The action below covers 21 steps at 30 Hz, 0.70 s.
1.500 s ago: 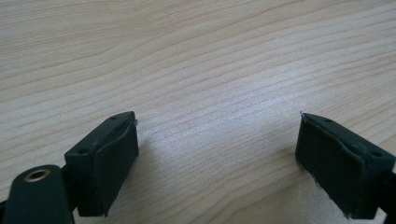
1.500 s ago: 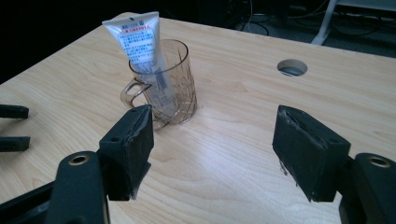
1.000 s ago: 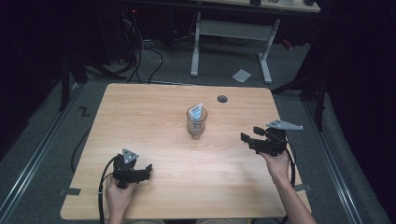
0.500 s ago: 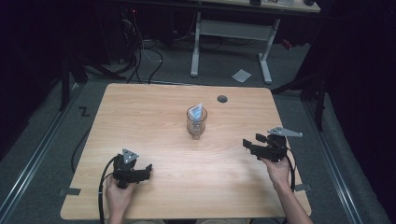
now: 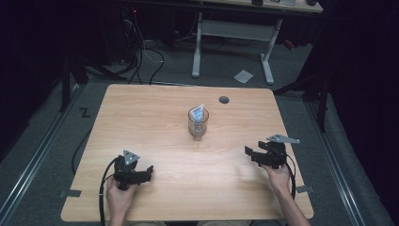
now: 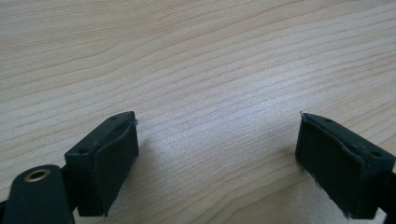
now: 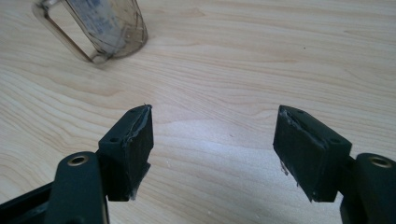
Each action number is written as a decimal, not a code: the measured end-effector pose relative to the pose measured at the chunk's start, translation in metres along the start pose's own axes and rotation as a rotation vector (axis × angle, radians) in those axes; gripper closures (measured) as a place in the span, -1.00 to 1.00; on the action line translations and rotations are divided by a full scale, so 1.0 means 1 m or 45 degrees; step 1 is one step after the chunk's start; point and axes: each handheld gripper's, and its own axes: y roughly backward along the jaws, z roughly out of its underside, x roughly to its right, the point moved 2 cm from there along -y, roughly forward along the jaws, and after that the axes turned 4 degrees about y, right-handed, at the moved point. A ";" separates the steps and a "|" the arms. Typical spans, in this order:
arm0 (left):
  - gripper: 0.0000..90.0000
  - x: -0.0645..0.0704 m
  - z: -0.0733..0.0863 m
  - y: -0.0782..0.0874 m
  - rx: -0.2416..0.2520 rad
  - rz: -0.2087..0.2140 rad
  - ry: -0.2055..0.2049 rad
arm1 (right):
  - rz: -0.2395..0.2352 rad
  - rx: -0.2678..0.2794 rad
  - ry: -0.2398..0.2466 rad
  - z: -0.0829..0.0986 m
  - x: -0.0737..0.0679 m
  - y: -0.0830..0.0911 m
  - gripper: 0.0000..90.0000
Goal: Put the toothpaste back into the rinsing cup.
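A clear glass mug [image 5: 198,123] with a pale bluish packet standing in it sits upright at the middle of the wooden table [image 5: 141,122]. In the right gripper view the mug [image 7: 109,30] and its handle show at the top left. My left gripper [image 5: 148,172] rests low on the table near the front left, open, with bare wood between its jaws [image 6: 217,154]. My right gripper [image 5: 248,153] is held at the front right, pointing left toward the table's middle, open and empty [image 7: 212,140].
A dark round grommet hole [image 5: 224,100] sits near the table's far edge. Beyond the table stand a white desk frame [image 5: 233,33] and cables on the dark floor, with a paper scrap [image 5: 243,76] lying there.
My right gripper has come down and toward the front edge of the table, away from the mug. The left gripper has stayed where it was.
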 end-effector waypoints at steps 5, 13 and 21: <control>-0.70 0.000 0.000 0.000 0.000 0.000 0.000 | 0.028 -0.030 0.005 0.008 0.000 -0.008 -0.36; -0.70 0.000 0.000 0.000 -0.001 0.000 -0.001 | 0.090 -0.077 0.063 0.014 -0.003 -0.022 -0.37; -0.70 0.000 0.000 0.000 0.000 0.000 0.000 | 0.119 -0.123 0.113 0.019 -0.011 -0.039 -0.38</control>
